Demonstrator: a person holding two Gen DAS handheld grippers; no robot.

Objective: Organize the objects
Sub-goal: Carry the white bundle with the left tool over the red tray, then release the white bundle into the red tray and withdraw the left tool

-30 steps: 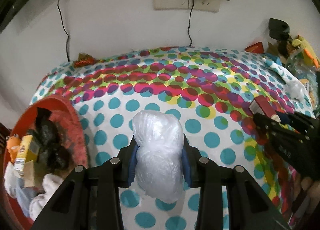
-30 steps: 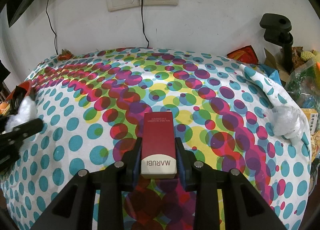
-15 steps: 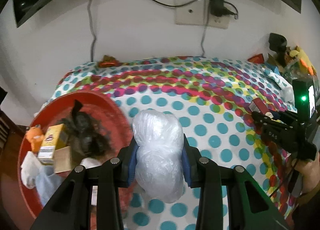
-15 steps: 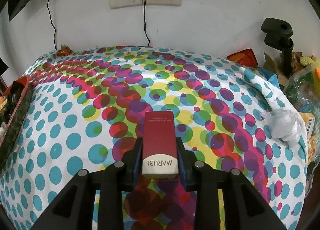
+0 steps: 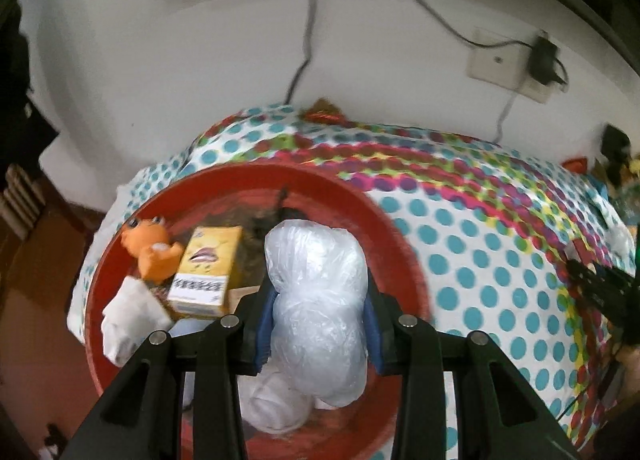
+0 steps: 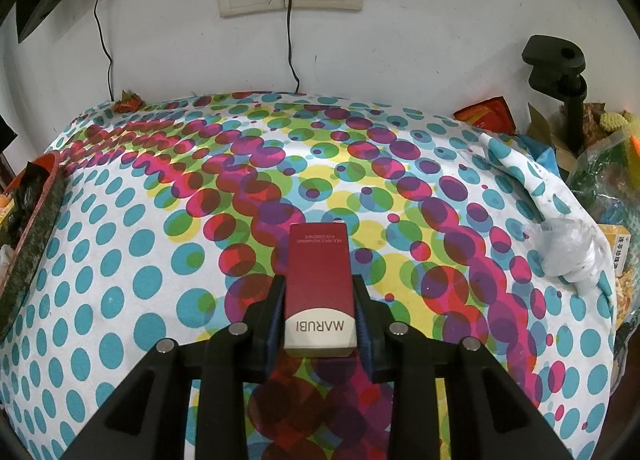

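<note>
- Clear crinkled plastic bundle [image 5: 318, 300] sits pinched between the left gripper's [image 5: 318, 302] blue pads, held over the red basin [image 5: 392, 219].
- Only the left wrist view shows the basin's contents: a yellow carton [image 5: 208, 264], an orange toy [image 5: 150, 246] and white wads (blurred).
- Right gripper [image 6: 320, 314] clamps a red MARUBI box [image 6: 320, 280] above the dotted cloth [image 6: 120, 280]; from there the basin is only a rim at the left edge.
</note>
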